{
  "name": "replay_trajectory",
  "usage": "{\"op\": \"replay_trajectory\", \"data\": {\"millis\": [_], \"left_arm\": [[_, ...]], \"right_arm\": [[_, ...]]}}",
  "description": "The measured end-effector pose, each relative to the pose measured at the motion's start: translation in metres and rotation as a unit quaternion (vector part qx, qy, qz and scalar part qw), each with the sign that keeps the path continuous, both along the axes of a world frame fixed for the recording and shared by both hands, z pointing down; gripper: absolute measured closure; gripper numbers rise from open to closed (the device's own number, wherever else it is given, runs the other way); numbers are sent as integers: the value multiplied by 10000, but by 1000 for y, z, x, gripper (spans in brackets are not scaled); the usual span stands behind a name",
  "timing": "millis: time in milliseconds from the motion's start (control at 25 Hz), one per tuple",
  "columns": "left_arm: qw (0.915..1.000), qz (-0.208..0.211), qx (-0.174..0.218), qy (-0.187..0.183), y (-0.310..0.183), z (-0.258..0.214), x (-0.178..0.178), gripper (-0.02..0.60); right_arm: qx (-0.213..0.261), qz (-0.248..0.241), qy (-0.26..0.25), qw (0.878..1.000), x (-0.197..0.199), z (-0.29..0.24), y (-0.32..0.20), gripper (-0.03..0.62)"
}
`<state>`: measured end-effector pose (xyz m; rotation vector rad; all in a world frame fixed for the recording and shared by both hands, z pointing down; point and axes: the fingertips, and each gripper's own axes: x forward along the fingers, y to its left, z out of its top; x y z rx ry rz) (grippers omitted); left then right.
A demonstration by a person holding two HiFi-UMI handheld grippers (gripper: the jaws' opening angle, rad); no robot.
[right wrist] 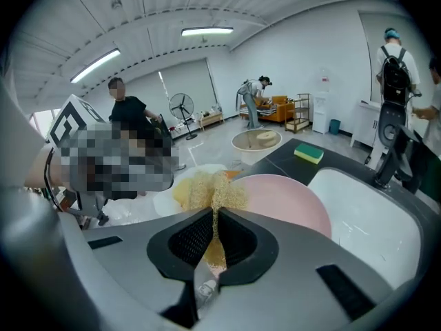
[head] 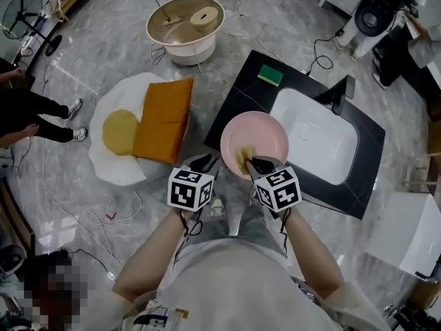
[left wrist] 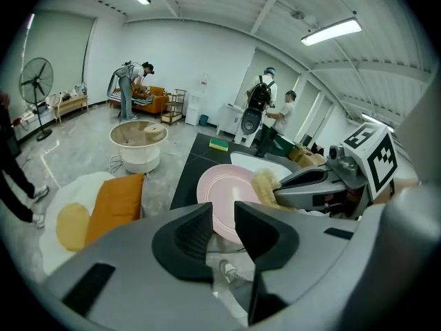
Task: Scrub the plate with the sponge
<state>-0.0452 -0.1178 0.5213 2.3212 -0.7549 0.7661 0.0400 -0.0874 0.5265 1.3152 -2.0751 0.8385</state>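
Observation:
A pink plate (head: pixel 265 133) hangs tilted in the air over the near edge of the black counter. My left gripper (head: pixel 210 161) is shut on its left rim; in the left gripper view the plate (left wrist: pixel 226 188) runs down into the narrow gap of that gripper (left wrist: pixel 222 221). My right gripper (head: pixel 251 163) is shut on a yellowish fibrous sponge (head: pixel 243 158). The sponge (right wrist: pixel 207 188) sticks out past the gripper (right wrist: pixel 213 227) and lies against the plate's face (right wrist: pixel 289 202). Sponge (left wrist: pixel 264 183) and right gripper (left wrist: pixel 313 185) also show in the left gripper view.
Behind the plate is a black counter (head: pixel 241 95) with a white sink (head: pixel 317 140), a dark faucet (head: pixel 341 92) and a green-and-yellow sponge (head: pixel 270 74). On the floor to the left lie an egg-shaped mat (head: pixel 114 150) with an orange cushion (head: pixel 164 119) and a round tub (head: pixel 185 26). People stand around.

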Motion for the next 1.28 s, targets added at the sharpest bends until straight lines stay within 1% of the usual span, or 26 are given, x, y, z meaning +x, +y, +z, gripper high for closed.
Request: {"op": "replay_trajectory", "data": {"millis": [200, 440, 520, 600, 680, 880, 1080, 1280], "left_arm": [[9987, -330, -360, -170, -11, 27, 18, 476], [9935, -739, -732, -456, -20, 68, 30, 476], [9903, -1032, -822, -445, -22, 77, 29, 465], [9858, -1348, -932, -355, -25, 84, 28, 457], [9821, -1529, -1048, -320, -25, 92, 29, 454], [9768, -1711, -1242, -341, -23, 109, 32, 454], [9748, -1736, -1356, -343, -20, 120, 32, 457], [9722, -1816, -1459, -252, -17, 123, 31, 488]], "right_arm": [[-346, -437, -21, 9984, 10, 31, -11, 548], [-679, -1081, 95, 9918, 21, 66, -26, 548], [-773, -1303, 148, 9883, 22, 76, -29, 548], [-833, -1508, 198, 9848, 23, 85, -32, 548], [-862, -1688, 234, 9816, 21, 91, -34, 548], [-928, -1984, 291, 9753, 16, 102, -36, 548], [-987, -2053, 329, 9732, 14, 108, -34, 548], [-1012, -2044, 341, 9730, 14, 111, -31, 548]]}}
